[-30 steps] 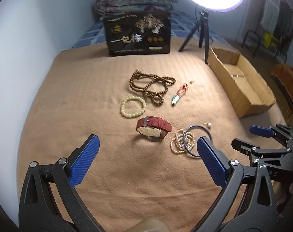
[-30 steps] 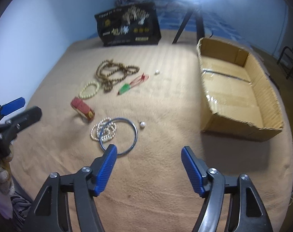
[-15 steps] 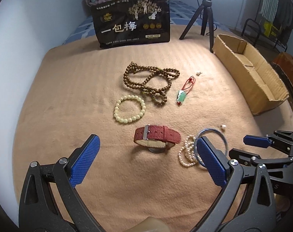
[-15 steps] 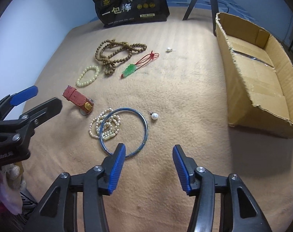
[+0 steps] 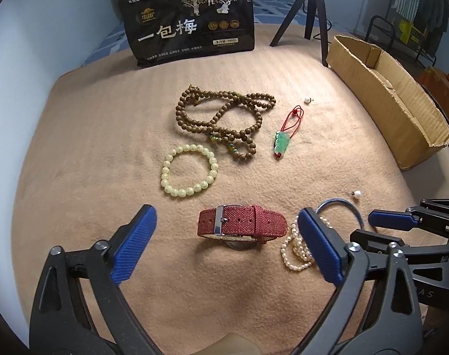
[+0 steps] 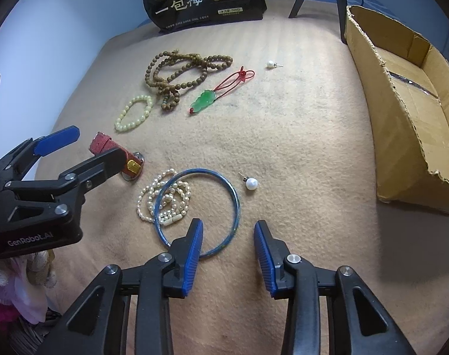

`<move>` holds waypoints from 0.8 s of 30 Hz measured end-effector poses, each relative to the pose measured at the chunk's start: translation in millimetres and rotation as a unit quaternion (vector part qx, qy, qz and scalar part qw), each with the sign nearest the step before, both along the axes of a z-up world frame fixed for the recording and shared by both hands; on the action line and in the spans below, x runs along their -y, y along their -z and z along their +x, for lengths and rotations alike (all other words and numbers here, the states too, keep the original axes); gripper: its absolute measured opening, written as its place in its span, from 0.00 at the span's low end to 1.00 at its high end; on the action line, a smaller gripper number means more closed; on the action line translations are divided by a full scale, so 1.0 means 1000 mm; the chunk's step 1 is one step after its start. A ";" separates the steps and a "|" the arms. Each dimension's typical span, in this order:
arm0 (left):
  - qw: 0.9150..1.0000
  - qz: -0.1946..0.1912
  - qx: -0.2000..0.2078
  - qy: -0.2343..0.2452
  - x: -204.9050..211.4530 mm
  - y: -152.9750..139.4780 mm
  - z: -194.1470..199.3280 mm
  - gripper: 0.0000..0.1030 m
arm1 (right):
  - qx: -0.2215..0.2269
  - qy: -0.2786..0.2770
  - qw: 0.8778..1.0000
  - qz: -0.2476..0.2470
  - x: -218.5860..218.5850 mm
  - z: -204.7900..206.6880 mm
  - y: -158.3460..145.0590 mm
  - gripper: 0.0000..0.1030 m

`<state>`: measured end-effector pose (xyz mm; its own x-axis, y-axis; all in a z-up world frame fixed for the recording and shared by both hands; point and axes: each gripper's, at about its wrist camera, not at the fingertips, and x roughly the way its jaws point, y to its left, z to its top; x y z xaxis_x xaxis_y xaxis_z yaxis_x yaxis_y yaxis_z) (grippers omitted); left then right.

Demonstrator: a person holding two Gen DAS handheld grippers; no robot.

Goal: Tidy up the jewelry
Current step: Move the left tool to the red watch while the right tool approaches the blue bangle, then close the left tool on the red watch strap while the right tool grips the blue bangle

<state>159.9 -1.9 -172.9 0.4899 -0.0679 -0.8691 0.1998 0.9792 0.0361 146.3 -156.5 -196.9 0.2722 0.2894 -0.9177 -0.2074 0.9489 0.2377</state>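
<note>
Jewelry lies on a tan blanket [image 5: 85, 136]. A red watch [image 5: 241, 225] sits between the open fingers of my left gripper [image 5: 226, 238], which is low over it. A brown bead necklace [image 5: 221, 121], a pale bead bracelet [image 5: 189, 174], a green pendant on red cord [image 5: 281, 143] and a pearl earring [image 5: 307, 99] lie beyond. My right gripper [image 6: 228, 247] is open at the near edge of a blue bangle [image 6: 197, 211] that overlaps a pearl strand [image 6: 162, 198]. A second pearl earring [image 6: 251, 183] lies beside it.
An open cardboard box [image 6: 413, 112] stands at the right; it also shows in the left wrist view [image 5: 390, 100]. A black printed bag [image 5: 192, 20] stands at the back, with a tripod [image 5: 310, 11] beside it. A wall runs along the left.
Both grippers have moved forward and down toward the jewelry. The left one now frames the red watch. The right one has narrowed and reached the bangle's near edge.
</note>
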 end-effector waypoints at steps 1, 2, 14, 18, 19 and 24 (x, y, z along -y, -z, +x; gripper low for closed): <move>1.000 0.000 -0.002 0.002 0.000 0.001 0.000 0.93 | -0.001 0.000 1.000 0.000 0.000 0.001 0.000 0.33; 1.000 0.001 -0.004 0.004 0.001 0.003 0.001 0.92 | -0.002 -0.001 1.000 -0.003 -0.001 0.001 0.001 0.32; 1.000 0.005 -0.016 0.018 0.004 0.012 0.002 0.61 | 0.002 -0.007 1.000 -0.011 -0.006 0.000 0.002 0.21; 1.000 0.000 -0.017 0.016 0.002 0.013 0.002 0.60 | 0.005 -0.011 1.000 -0.014 -0.007 -0.001 0.002 0.09; 1.000 -0.001 -0.017 0.015 0.001 0.012 0.001 0.60 | 0.006 -0.012 1.000 -0.014 -0.007 -0.001 0.002 0.06; 1.000 0.005 -0.012 0.016 0.002 0.011 0.000 0.59 | 0.014 -0.015 1.000 -0.014 -0.006 -0.002 0.000 0.02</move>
